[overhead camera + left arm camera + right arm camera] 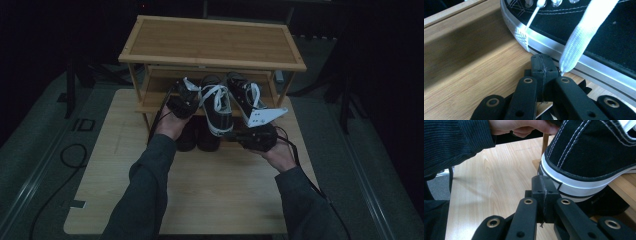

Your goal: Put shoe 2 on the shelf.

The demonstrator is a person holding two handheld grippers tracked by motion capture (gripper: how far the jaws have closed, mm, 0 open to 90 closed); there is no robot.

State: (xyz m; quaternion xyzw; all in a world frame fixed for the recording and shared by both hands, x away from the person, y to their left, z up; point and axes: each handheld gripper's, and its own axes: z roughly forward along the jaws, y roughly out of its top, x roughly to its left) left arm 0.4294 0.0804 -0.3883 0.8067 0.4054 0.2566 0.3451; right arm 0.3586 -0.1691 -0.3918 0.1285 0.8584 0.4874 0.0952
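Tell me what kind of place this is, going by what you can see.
Probably a recording or test setup made to look like a home entryway: a bamboo shoe rack holding black canvas sneakers stands on a pale wooden table, with dark surroundings and a cable on grey flooring beside it.

Sneaker (584, 30): in the left gripper view we see its top and right cut off by the edge. Lace (584, 32): upper end cut off. Shoes (197, 137) under the shelf: too dark for us to tell apart. Sleeve (454, 142): cut off at left.
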